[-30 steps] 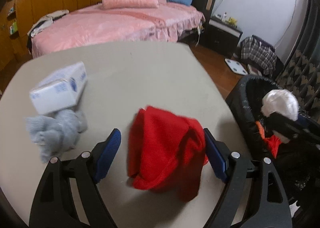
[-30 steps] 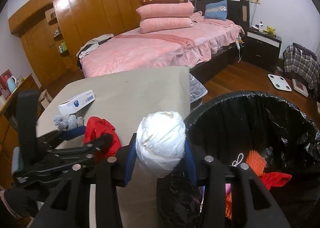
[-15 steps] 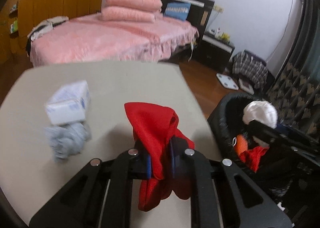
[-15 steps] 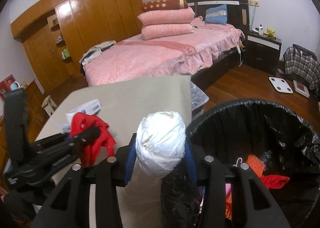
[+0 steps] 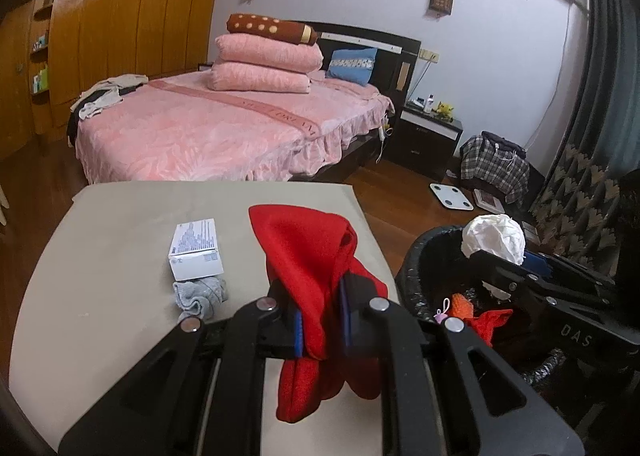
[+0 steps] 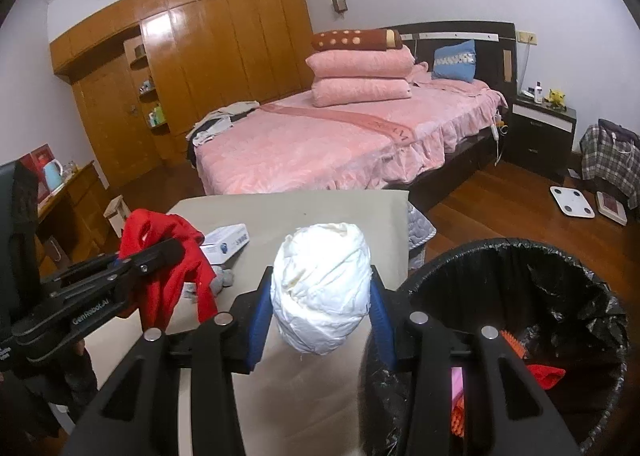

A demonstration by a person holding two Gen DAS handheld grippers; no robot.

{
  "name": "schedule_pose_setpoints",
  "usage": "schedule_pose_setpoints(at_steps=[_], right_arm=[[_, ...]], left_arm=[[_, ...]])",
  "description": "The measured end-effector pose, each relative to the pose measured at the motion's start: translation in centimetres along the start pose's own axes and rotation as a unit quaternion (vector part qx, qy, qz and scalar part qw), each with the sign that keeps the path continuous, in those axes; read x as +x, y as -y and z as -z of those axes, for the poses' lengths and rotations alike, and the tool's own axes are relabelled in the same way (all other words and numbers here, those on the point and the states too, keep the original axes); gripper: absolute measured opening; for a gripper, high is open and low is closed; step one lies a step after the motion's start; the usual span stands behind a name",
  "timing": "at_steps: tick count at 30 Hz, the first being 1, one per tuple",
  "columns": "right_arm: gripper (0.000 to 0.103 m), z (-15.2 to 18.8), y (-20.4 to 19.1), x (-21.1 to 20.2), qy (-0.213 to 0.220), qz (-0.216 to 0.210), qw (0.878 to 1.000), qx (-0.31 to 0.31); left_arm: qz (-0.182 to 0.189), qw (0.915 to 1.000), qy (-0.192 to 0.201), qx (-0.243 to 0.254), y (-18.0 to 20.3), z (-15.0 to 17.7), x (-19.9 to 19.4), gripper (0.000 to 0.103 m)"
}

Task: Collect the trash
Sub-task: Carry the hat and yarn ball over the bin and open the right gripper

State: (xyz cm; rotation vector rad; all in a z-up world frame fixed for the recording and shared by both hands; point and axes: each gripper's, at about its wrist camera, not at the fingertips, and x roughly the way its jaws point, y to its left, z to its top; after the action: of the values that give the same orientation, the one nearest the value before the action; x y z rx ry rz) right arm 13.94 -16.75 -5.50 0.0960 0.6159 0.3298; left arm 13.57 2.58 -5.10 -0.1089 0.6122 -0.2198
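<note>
My left gripper is shut on a red cloth and holds it lifted above the beige table; it also shows in the right wrist view. My right gripper is shut on a white crumpled paper ball, held at the table's right edge beside the black-lined trash bin. The ball shows over the bin's rim in the left wrist view. A white box and a grey sock lie on the table.
The bin holds red and orange scraps. A pink bed stands behind the table. A nightstand, a white scale and a plaid bag are on the wooden floor at right.
My left gripper closed on the red cloth and lifted it off the table. My right gripper kept hold of the paper ball by the bin.
</note>
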Motion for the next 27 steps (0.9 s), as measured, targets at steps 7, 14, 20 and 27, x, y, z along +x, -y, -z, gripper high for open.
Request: schedule_pose_setpoints(at_steps=[7,14,20,27], right_arm=[[0.044,0.3,-0.5,-2.2,0.013,-0.003,1.000,-0.010],[0.044,0.7,-0.1,-4.3,0.029,0.000,0.999,-0.013],[0.044,0.7,0.5,-6.0,0.044,0.009,0.999,-0.008],[0.044,0.8,3.0,-8.2,0.061,0.032,0.998,0.001]], left_arm=[[0.009,0.9998,0.015,0.003,0.8,0.2,-2.2,0.012],[0.022,0.9993,0.022,0.018,2.7,0.5,-3.4,0.012],[0.038,0.9982,0.027,0.037,5.2,0.6,-4.2,0.012],[0.059,0.9959,0.032,0.061,8.4,0.4,-4.4,0.013]])
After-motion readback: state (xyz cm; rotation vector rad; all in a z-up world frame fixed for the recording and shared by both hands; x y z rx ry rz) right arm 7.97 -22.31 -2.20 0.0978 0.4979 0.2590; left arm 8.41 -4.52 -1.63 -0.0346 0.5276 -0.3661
